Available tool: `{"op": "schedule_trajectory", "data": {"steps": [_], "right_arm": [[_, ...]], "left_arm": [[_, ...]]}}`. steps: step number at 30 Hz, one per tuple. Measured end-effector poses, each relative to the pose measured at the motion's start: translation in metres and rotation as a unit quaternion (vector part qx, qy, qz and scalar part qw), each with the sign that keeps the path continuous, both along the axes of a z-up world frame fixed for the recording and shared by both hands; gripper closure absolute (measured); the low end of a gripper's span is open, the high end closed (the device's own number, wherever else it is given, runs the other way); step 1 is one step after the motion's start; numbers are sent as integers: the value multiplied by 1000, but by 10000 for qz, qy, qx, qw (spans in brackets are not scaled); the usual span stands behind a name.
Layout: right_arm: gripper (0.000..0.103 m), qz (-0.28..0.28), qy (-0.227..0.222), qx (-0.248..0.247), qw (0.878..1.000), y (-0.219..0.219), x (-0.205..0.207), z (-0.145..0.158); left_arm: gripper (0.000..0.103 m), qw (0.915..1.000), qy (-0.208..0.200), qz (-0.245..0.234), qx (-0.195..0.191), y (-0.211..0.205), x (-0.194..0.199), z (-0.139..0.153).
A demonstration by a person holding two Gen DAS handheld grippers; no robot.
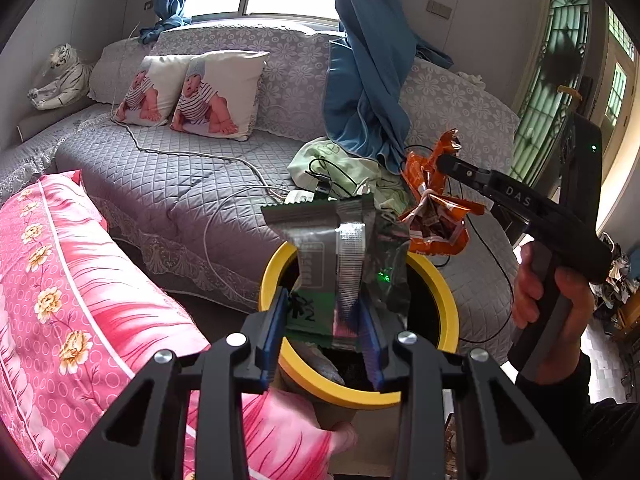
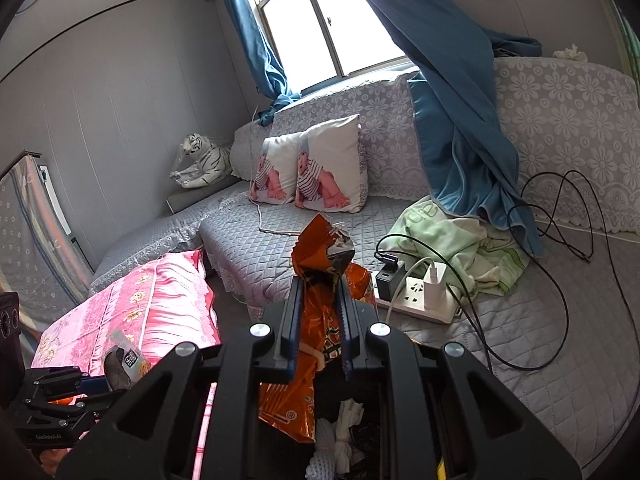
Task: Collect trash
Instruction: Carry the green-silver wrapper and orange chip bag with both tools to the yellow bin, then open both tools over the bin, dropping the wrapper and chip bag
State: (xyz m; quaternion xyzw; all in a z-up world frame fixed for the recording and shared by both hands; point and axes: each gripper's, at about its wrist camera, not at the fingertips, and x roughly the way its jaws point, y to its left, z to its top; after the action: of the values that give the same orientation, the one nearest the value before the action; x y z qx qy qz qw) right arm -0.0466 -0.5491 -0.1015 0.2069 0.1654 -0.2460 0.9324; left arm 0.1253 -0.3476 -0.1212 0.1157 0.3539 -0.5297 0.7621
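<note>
1. On the left, the left gripper is clenched on a silvery foil wrapper, holding it just above the open mouth of the yellow-rimmed trash bin.
2. To its right, the right gripper grips a crumpled orange snack bag, which hangs near the bin too; white crumpled tissues already lie in the dark space below it.
3. My reading: both pieces are picked up and brought to the bin, so what is left is letting them drop in. I cannot tell whether more trash remains elsewhere.
4. The room, left to right: a pink floral quilt, a toy tiger, a grey quilted sofa with two baby-print cushions, a blue curtain draped over the backrest, a green cloth, and a white power strip with chargers and black cables trailing across the seat.
</note>
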Motion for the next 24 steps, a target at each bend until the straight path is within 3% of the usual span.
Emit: {"op": "schedule_trajectory", "data": {"steps": [24], "right_arm": [[86,-367,546,270,9975,-29,15,-40]], "left_arm": [[70,9983,284,-96,498,-55,0,-45]]}}
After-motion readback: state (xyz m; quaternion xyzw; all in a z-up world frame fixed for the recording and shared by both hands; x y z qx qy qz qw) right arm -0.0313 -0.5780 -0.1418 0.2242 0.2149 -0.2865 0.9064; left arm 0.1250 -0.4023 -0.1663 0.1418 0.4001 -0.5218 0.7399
